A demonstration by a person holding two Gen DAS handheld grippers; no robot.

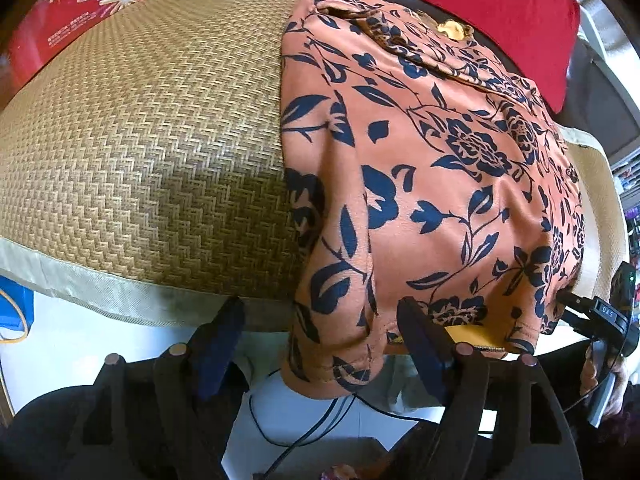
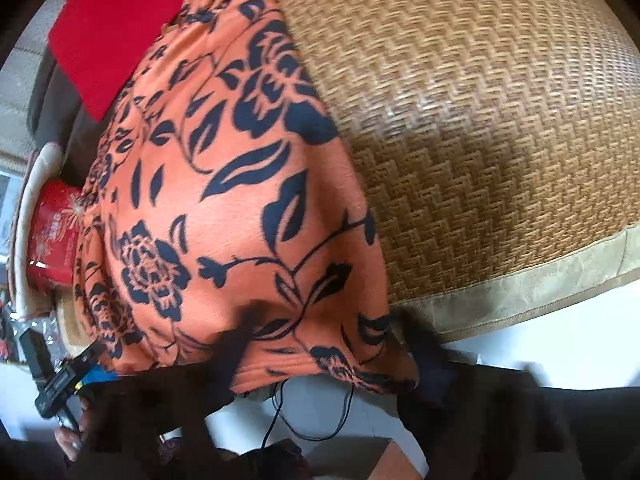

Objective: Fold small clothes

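Honestly, my worry is the orange garment with dark blue flowers (image 1: 420, 168), draped over the near edge of the woven straw mat (image 1: 152, 140): left gripper (image 1: 320, 344) and right gripper (image 2: 324, 360) both gape, unclenched, straddling its hem, so closing shallow could pinch one layer and drag everything off the mat

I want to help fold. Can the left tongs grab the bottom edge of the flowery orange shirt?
Probably yes. The left tongs are open right at the shirt hem hanging over the woven mat edge, with nothing in the way.
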